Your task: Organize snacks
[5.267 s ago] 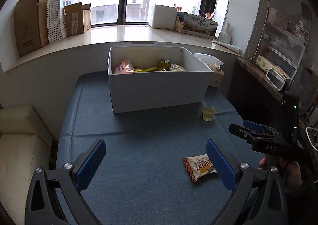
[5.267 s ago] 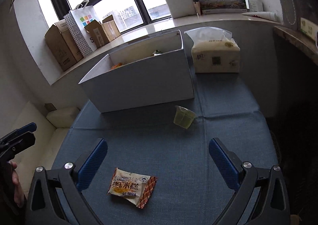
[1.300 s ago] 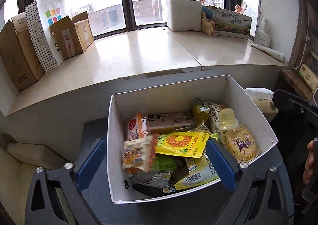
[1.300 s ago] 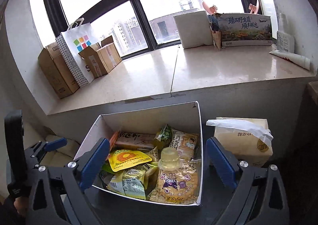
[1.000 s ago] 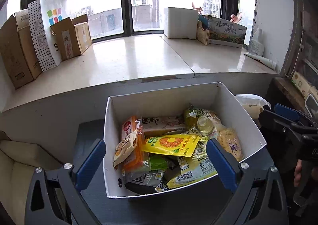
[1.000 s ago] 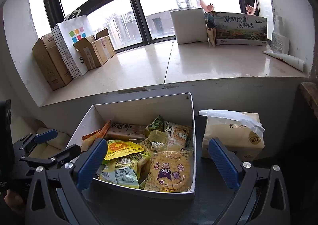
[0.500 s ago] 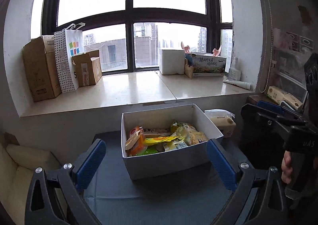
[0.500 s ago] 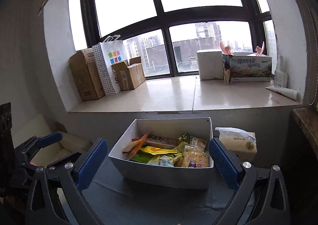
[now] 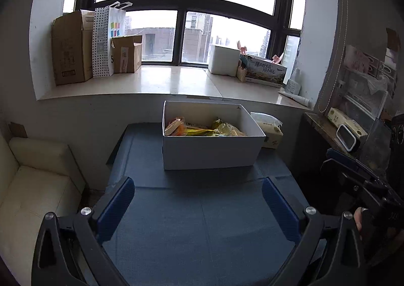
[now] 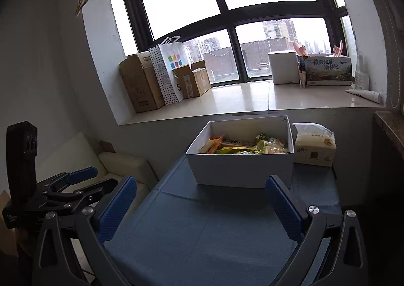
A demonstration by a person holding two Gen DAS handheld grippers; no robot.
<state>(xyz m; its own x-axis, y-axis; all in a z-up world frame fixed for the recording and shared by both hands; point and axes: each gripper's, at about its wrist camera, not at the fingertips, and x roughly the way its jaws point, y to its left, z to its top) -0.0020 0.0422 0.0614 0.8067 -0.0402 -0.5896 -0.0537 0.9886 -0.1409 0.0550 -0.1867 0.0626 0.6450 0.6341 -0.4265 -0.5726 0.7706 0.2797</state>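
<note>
A white cardboard box point(image 9: 209, 152) stands at the far end of the blue-covered table point(image 9: 202, 223); it also shows in the right wrist view point(image 10: 242, 170). Several snack packets point(image 9: 202, 129) lie inside it, also visible in the right wrist view point(image 10: 242, 146). My left gripper point(image 9: 198, 195) is open and empty, held well back from the box above the near part of the table. My right gripper point(image 10: 200, 197) is open and empty, likewise back from the box. Each gripper shows at the edge of the other's view.
A tissue pack point(image 10: 314, 146) stands right of the box. A cream sofa point(image 9: 32, 185) is left of the table. A windowsill point(image 9: 164, 81) behind carries cardboard boxes, a paper bag and a white box. A dark shelf point(image 9: 335, 132) is on the right.
Both grippers have pulled back and away from above the box; it now looks smaller and farther. The loose packet and jelly cup seen on the table earlier are no longer there.
</note>
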